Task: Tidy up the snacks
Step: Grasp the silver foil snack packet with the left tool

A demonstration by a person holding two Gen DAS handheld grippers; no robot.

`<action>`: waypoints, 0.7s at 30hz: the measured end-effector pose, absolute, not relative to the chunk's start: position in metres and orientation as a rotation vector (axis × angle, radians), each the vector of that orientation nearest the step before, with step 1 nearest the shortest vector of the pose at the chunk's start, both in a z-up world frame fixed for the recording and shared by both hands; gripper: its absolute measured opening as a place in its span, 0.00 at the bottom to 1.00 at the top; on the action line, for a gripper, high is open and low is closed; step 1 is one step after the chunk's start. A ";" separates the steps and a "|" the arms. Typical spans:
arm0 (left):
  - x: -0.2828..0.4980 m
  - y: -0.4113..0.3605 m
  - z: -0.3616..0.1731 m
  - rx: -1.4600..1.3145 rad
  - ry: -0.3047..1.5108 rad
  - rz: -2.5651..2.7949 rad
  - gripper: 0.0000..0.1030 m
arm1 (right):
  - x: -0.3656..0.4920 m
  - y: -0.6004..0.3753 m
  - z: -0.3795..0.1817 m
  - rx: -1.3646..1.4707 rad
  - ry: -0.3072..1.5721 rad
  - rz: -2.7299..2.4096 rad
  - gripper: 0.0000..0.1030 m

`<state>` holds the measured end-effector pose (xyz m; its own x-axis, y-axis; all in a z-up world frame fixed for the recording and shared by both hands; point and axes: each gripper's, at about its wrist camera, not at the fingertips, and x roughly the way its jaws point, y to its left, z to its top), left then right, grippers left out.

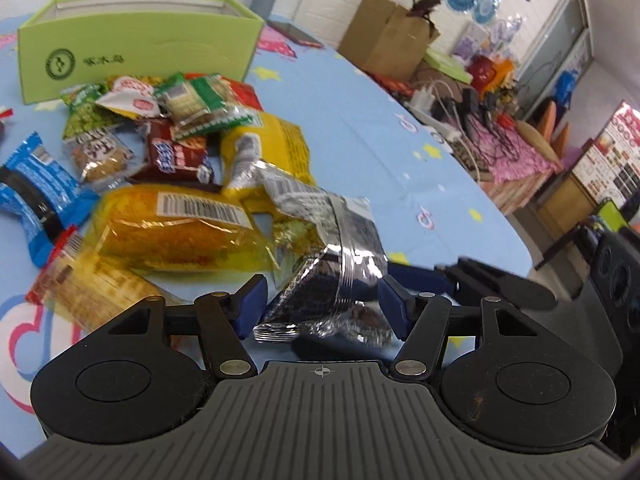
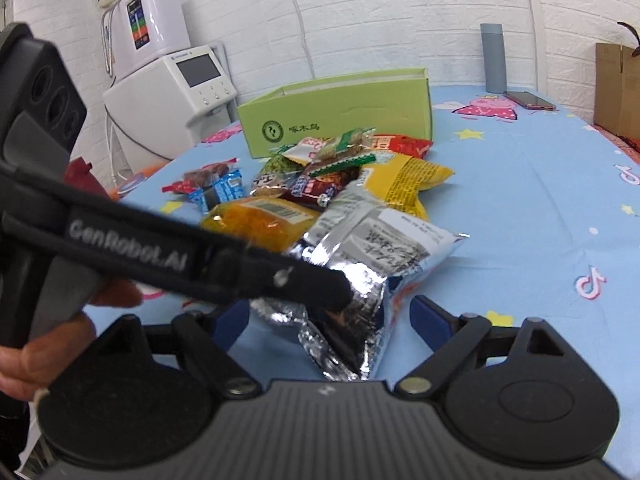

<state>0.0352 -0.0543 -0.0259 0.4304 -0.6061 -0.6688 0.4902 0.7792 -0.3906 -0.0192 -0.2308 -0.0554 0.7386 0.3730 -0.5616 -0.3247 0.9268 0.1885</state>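
Observation:
A silver foil snack packet (image 1: 340, 280) lies at the near edge of a pile of snacks (image 1: 168, 148) on the blue tablecloth. My left gripper (image 1: 322, 300) is open, its blue pads either side of the packet's near end. My right gripper (image 2: 328, 320) is open too, with the same foil packet (image 2: 360, 276) between its fingers. The left gripper's arm crosses the right wrist view in front of the packet. The right gripper's fingers (image 1: 420, 278) show in the left wrist view at the packet's right. A green open box (image 1: 132, 52) stands behind the pile; it also shows in the right wrist view (image 2: 340, 112).
A brown cardboard box (image 1: 388, 36) and a phone (image 1: 294, 34) sit at the table's far side. A grey flask (image 2: 494, 58) stands by the wall. White machines (image 2: 168, 92) stand left of the table. Cluttered goods (image 1: 480, 96) lie beyond the table's right edge.

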 end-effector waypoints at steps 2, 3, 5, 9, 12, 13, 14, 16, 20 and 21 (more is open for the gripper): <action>0.035 -0.054 -0.028 -0.159 0.897 -0.698 0.47 | -0.019 -0.237 -0.056 0.085 0.638 0.368 0.90; 0.036 -0.057 -0.029 -0.166 0.902 -0.699 0.47 | -0.019 -0.240 -0.057 0.092 0.640 0.363 0.90; 0.038 -0.065 -0.029 -0.162 0.910 -0.701 0.47 | -0.018 -0.242 -0.059 0.095 0.642 0.364 0.90; 0.040 -0.073 -0.025 -0.134 0.893 -0.708 0.49 | -0.021 -0.245 -0.057 0.076 0.635 0.352 0.90; 0.049 -0.076 -0.028 -0.136 0.905 -0.691 0.49 | -0.019 -0.250 -0.058 0.082 0.629 0.344 0.91; 0.052 -0.078 -0.030 -0.139 0.916 -0.691 0.49 | -0.016 -0.251 -0.058 0.090 0.627 0.342 0.91; 0.054 -0.080 -0.033 -0.148 0.925 -0.699 0.49 | -0.014 -0.251 -0.059 0.095 0.625 0.344 0.90; 0.054 -0.082 -0.038 -0.161 0.933 -0.696 0.48 | -0.008 -0.248 -0.065 0.095 0.626 0.359 0.84; 0.048 -0.076 -0.035 -0.189 0.921 -0.713 0.38 | -0.012 -0.245 -0.063 0.107 0.615 0.373 0.69; 0.046 -0.074 -0.032 -0.204 0.918 -0.727 0.38 | -0.017 -0.243 -0.058 0.099 0.609 0.362 0.69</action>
<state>0.0457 -0.0737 -0.0321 0.3917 -0.6506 -0.6507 0.4839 0.7471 -0.4557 -0.0170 -0.2432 -0.0578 0.7592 0.3609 -0.5416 -0.3033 0.9325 0.1963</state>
